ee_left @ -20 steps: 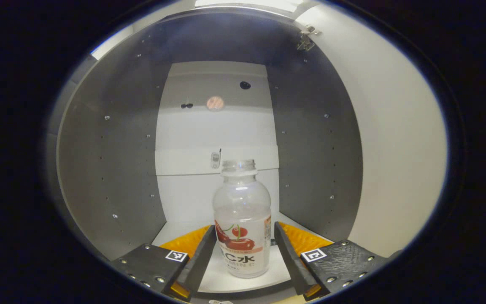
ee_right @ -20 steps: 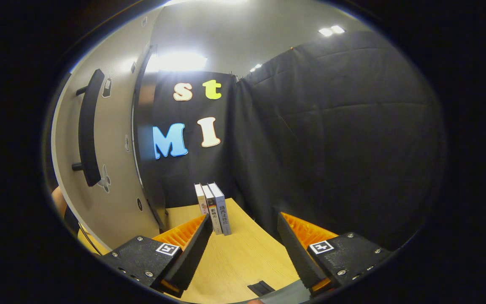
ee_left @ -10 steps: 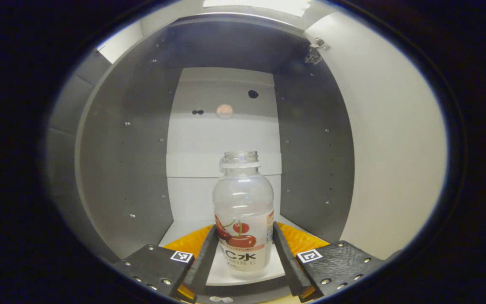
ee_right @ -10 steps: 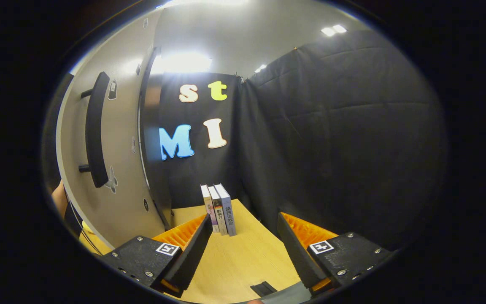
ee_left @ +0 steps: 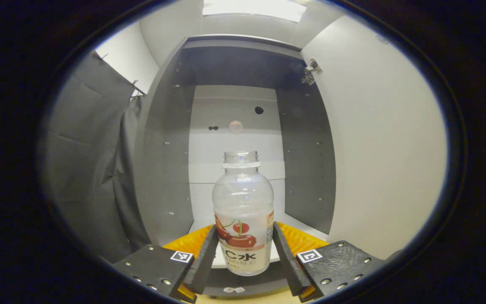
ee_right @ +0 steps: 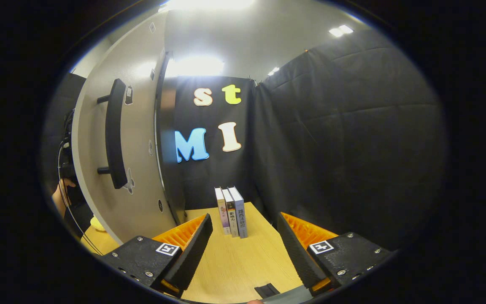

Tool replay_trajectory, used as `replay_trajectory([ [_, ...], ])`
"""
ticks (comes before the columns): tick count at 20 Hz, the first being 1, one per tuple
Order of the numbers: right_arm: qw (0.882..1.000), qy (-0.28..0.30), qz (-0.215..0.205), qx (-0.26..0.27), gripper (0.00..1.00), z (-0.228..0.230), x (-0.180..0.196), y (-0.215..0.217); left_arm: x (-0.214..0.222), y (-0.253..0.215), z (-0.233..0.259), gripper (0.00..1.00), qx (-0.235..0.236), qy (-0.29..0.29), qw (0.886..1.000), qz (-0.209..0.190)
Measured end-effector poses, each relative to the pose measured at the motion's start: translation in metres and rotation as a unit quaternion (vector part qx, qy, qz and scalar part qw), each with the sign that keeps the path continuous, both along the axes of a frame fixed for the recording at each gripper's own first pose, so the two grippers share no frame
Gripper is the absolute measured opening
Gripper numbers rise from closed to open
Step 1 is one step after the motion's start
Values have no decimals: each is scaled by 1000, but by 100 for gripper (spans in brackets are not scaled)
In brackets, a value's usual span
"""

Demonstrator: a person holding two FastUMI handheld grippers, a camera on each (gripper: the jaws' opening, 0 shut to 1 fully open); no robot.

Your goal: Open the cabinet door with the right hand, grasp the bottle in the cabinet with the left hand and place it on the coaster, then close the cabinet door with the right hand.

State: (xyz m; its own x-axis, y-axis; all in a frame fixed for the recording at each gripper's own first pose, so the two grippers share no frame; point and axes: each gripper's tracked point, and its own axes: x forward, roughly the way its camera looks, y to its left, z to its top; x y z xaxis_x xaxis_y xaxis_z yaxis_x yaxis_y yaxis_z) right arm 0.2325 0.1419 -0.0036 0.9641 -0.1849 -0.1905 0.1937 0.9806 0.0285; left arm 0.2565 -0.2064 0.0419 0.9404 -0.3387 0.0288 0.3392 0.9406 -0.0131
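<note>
A clear, capless plastic bottle (ee_left: 243,211) with a cherry label stands upright between the fingers of my left gripper (ee_left: 243,238), which is shut on its lower half. The bottle is held just in front of the grey cabinet (ee_left: 163,160), whose white door (ee_left: 378,152) is swung open on the right. In the right gripper view, the outer face of that open door (ee_right: 139,126) and its black bar handle (ee_right: 114,135) are to the left. My right gripper (ee_right: 245,230) is open over the wooden table (ee_right: 234,261), apart from the door and holding nothing.
Three books (ee_right: 231,211) stand upright at the table's far edge by the black cloth wall. A small dark object (ee_right: 267,290) lies on the table near my right gripper. A hand (ee_right: 59,196) and a yellow thing (ee_right: 95,221) show past the door's edge.
My left gripper closed on the bottle and drew back out of the cabinet with it. The right gripper stayed open and shifted slightly away from the door.
</note>
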Motion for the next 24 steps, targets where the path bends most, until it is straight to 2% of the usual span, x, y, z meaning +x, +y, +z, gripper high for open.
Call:
replay_trajectory([
  [5,1000,1,27,-4,96,-1,-6,4,-35,33,-3,74,-8,0,1000,23],
  [6,999,0,32,-5,96,0,-7,4,-43,39,-6,78,-7,1,1000,29],
  [12,998,-1,64,-1,96,-6,-12,10,-86,60,-21,78,-9,2,999,43],
  [14,997,-1,75,-2,96,-8,-11,13,-101,65,-28,74,-1,0,999,44],
  [18,996,-5,85,-2,96,-9,-11,18,-126,75,-49,78,8,7,999,52],
  [20,996,-10,88,-4,96,-9,-9,18,-137,80,-59,70,6,13,998,56],
  [23,996,-14,91,1,96,-9,-7,22,-149,91,-79,70,0,28,998,62],
  [24,996,-15,93,2,96,-10,-6,24,-153,94,-86,74,1,33,997,64],
])
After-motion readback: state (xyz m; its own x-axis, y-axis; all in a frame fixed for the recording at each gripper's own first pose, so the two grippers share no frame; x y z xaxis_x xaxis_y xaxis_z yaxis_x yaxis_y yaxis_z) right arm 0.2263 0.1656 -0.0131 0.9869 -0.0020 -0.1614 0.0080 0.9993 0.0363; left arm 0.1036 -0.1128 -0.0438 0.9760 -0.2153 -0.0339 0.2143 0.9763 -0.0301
